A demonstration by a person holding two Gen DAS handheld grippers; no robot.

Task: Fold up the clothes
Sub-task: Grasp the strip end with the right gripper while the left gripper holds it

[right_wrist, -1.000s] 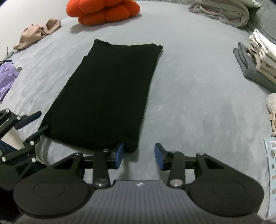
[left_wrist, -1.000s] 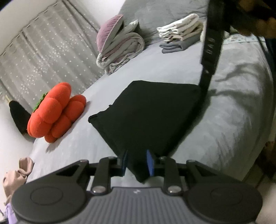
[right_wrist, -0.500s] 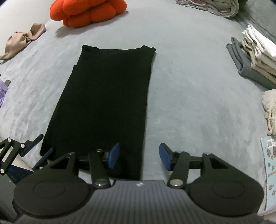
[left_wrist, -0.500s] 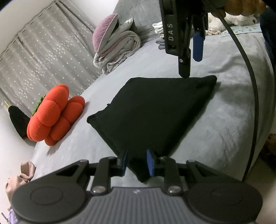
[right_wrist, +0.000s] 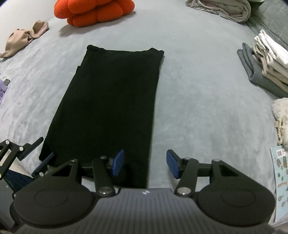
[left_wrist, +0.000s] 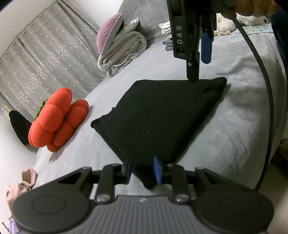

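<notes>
Your black garment (right_wrist: pixel 115 100) lies flat on the bed (right_wrist: pixel 198 90) as a long narrow strip, its sides apparently already folded in, so the lengthwise folds look done. What seems left is to bring the near end over toward the far end, then add it to the stack (right_wrist: pixel 266 68) of folded clothes at the right.

Your left gripper (left_wrist: pixel 143 168) has its jaws narrowly parted around the near left corner of the garment; the cloth sits between the pads and they look to be pinching it. Your right gripper (right_wrist: pixel 144 163) hangs above the near right corner with jaws standing wide, nothing held; the garment's edge lies below the gap, untouched.

Around you: an orange cushion (right_wrist: pixel 93 10) beyond the far end, a beige garment (right_wrist: pixel 23 37) crumpled at the far left, something purple (right_wrist: pixel 2 90) at the left edge, and a bundled quilt (right_wrist: pixel 221 7) at the far right. A booklet (right_wrist: pixel 280 176) lies near your right side. Nothing lies on the garment or in the fold's path; the cushion is well apart from it.
</notes>
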